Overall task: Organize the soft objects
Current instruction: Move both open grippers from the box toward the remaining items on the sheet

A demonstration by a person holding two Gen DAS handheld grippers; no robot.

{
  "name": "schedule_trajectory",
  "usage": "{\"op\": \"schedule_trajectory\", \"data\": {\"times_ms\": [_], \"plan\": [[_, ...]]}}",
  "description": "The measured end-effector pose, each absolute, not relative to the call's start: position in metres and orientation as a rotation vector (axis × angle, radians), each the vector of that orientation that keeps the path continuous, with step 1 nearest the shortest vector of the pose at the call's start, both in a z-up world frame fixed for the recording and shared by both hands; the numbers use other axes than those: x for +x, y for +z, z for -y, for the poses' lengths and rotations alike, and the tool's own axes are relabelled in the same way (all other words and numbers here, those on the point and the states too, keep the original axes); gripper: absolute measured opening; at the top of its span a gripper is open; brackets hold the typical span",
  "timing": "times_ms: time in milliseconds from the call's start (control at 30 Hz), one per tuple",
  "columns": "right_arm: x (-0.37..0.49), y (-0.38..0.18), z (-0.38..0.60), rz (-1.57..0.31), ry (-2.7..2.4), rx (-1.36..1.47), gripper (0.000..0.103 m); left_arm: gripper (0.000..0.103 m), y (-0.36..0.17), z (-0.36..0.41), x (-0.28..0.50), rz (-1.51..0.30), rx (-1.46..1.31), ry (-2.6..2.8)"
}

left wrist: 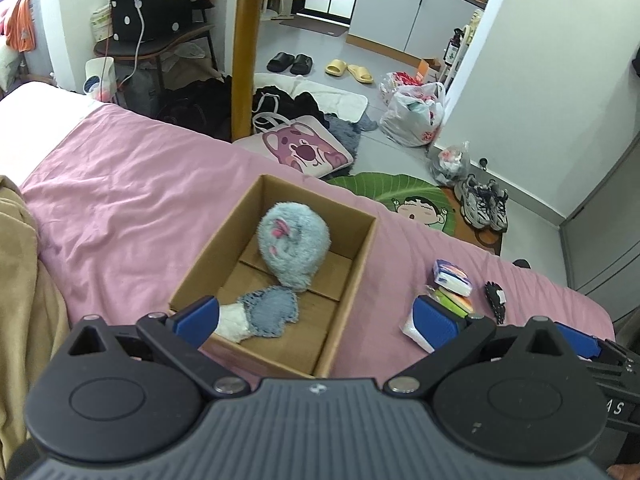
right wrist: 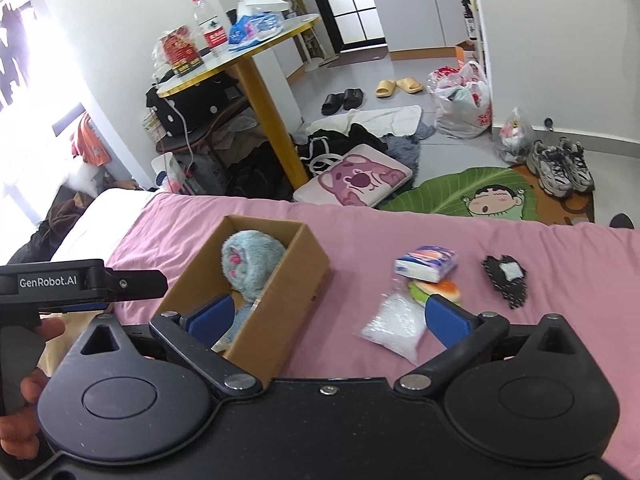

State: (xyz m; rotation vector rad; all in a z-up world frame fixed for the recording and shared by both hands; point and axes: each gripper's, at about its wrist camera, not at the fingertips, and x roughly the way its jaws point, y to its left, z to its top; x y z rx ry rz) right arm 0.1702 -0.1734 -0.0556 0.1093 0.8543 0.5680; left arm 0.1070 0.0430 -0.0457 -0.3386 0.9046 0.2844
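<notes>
Cardboard box (left wrist: pixel 348 272) sits on the pink bedsheet (left wrist: pixel 120 200) right ahead of the left gripper (left wrist: pixel 316 316), w/ a fluffy grey-blue plush (left wrist: pixel 294 242) inside toward the far end and a denim patch (left wrist: pixel 268 310) w/ a white fuzzy bit near the closer wall. Left gripper is spread wide, nothing in it; right gripper (right wrist: pixel 328 316) likewise wide and empty, box ahead-left of it. Remaining soft items lie ahead-right of the right gripper: clear bag of white filling (right wrist: pixel 394 326) closest, touching the inner side of its right finger in view; tissue pack (right wrist: pixel 426 262) just beyond, resting on an orange-green squishy thing (right wrist: pixel 440 292); black knitted piece (right wrist: pixel 504 280) farther right, apart from the rest. Judgement: all light and squashy. Bag prob slippery and will sag, so pinch mid-body or a gathered corner. Tissue pack compresses, take across the short sides. Knit piece is flat and limp, needs an edge pinch vs the sheet. Hard to tell: what the orange-green item is, mostly hidden under the tissues; the plush's lower half is cut off by the box wall in the right view; a hand (right wrist: pixel 24 380) on the other tool shows only partly at left.
</notes>
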Motion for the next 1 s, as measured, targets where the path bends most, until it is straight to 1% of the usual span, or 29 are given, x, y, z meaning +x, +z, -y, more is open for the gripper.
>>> {"op": "schedule_trajectory", "data": {"times_ms": [533,833,1000], "plan": [[0.184,-0.075,0.235,-0.864,0.5,0.167,0.103,0.102,-0.056,0.007,0.122,-0.91,-0.322,0.246],[0.198,-0.108,0.264,-0.849,0.456,0.225,0.102,0.101,-0.074,0.024,0.134,-0.914,-0.342,0.283],[0.217,-0.136,0.283,-0.903,0.461,0.377,0.1,0.1,-0.09,0.032,0.143,-0.919,-0.356,0.29]]}}
